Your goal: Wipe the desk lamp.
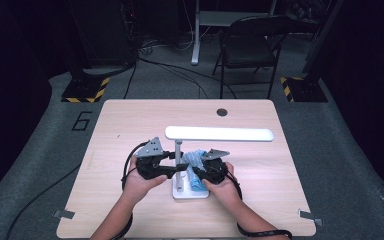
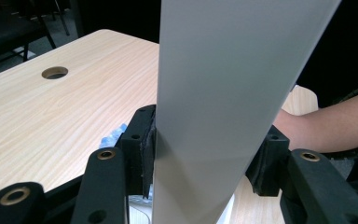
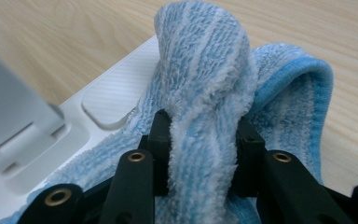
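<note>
A white desk lamp stands near the table's front middle, with a long head bar (image 1: pixel 219 133), a thin stem (image 1: pixel 178 156) and a flat base (image 1: pixel 187 194). My left gripper (image 1: pixel 174 169) comes in from the left and is shut on the stem (image 2: pixel 223 70), its pads (image 2: pixel 142 154) pressing on both sides. A blue and white striped cloth (image 1: pixel 196 159) lies bunched on the base (image 3: pixel 107 100). My right gripper (image 1: pixel 198 175) is shut on a raised fold of the cloth (image 3: pixel 205 56), low over the base.
The light wooden table (image 1: pixel 130 120) has a round cable hole (image 1: pixel 222 112) at the back middle. A folding chair (image 1: pixel 250 47) and stands with yellow-black feet are on the floor beyond. The other forearm (image 2: pixel 326 126) lies behind the stem in the left gripper view.
</note>
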`<state>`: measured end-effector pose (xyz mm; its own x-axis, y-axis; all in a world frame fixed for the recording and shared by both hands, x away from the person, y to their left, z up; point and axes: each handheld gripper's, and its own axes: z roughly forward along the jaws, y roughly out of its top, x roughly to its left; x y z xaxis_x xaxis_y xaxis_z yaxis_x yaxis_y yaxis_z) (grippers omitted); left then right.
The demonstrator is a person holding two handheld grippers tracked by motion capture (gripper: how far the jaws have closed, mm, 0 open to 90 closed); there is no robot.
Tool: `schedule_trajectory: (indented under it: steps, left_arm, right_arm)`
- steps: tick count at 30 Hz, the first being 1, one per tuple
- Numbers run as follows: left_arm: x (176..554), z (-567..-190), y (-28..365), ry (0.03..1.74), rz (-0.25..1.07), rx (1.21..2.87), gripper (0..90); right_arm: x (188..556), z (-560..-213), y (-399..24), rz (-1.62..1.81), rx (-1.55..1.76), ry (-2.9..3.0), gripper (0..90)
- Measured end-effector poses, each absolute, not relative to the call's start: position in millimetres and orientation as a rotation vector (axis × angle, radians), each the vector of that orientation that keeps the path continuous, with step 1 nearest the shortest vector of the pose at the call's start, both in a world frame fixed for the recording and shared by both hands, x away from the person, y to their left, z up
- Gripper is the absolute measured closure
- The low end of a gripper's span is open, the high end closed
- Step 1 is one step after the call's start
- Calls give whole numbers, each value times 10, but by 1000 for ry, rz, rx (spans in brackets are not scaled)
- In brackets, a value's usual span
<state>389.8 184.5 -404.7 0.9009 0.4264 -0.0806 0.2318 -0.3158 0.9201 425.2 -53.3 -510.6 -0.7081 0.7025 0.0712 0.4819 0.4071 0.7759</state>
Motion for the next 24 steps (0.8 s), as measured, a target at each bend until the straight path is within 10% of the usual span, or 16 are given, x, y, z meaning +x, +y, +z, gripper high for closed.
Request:
schedule_trajectory:
  steps: [24]
  left_arm:
    - [3888, -4066, 2077, 678, 366, 1859, 649]
  right_arm:
    - [4066, -5060, -507, 1239, 1052, 2418, 619]
